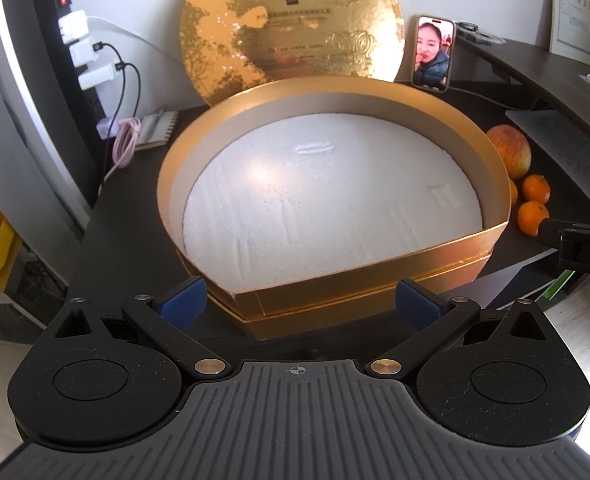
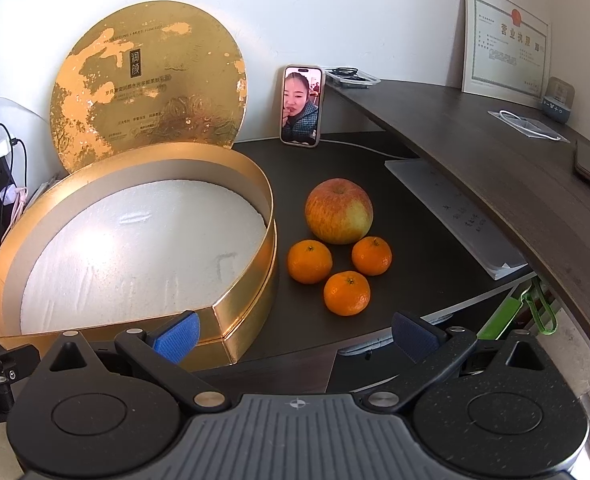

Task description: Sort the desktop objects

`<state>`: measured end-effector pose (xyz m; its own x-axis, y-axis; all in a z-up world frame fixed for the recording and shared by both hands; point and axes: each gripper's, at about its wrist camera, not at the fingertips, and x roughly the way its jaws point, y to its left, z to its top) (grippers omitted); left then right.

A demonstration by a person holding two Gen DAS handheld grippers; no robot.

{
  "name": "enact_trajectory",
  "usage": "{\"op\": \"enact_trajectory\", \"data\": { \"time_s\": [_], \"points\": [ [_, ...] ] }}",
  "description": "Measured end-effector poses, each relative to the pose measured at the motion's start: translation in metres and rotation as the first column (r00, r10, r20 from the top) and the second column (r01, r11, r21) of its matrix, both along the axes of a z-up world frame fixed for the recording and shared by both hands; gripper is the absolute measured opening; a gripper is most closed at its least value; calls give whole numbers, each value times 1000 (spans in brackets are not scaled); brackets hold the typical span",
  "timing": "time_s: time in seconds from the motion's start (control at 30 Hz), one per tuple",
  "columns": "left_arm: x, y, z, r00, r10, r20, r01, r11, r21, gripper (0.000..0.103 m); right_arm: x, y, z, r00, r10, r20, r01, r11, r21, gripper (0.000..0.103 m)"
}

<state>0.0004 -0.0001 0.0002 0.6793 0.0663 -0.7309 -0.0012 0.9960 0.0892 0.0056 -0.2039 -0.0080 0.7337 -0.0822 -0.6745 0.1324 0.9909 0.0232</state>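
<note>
A round gold box with a white foam floor lies open on the dark desk, nothing inside it. Its gold lid leans upright against the wall behind. To the right of the box sit an apple and three mandarins. My left gripper is open in front of the box's near wall. My right gripper is open, near the box's front right corner, short of the mandarins. Nothing is between either pair of fingers.
A phone stands against the wall behind the fruit. A raised wooden shelf runs along the right, with a framed certificate and a cable on it. Papers lie under it. A power strip with chargers hangs at the left.
</note>
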Motion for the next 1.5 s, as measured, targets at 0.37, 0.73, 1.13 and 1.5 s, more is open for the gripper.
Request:
{"op": "enact_trajectory", "data": {
  "time_s": [0.37, 0.73, 1.13, 1.5],
  "points": [
    [3, 1, -3, 1000, -11, -12, 11, 1000, -9, 103, 1, 1, -4, 1000, 19, -7, -19, 1000, 1, 103],
    [-10, 3, -12, 1000, -23, -3, 23, 1000, -7, 103, -2, -13, -2, 1000, 30, 1, -30, 1000, 2, 103],
    [-22, 0, -16, 999, -35, -13, 35, 999, 0, 103, -6, -28, -2, 999, 35, 5, -35, 999, 10, 103],
    [-21, 0, -12, 999, -43, -29, 43, 999, 2, 103, -4, -25, -3, 999, 41, 6, -41, 999, 10, 103]
  ]
}}
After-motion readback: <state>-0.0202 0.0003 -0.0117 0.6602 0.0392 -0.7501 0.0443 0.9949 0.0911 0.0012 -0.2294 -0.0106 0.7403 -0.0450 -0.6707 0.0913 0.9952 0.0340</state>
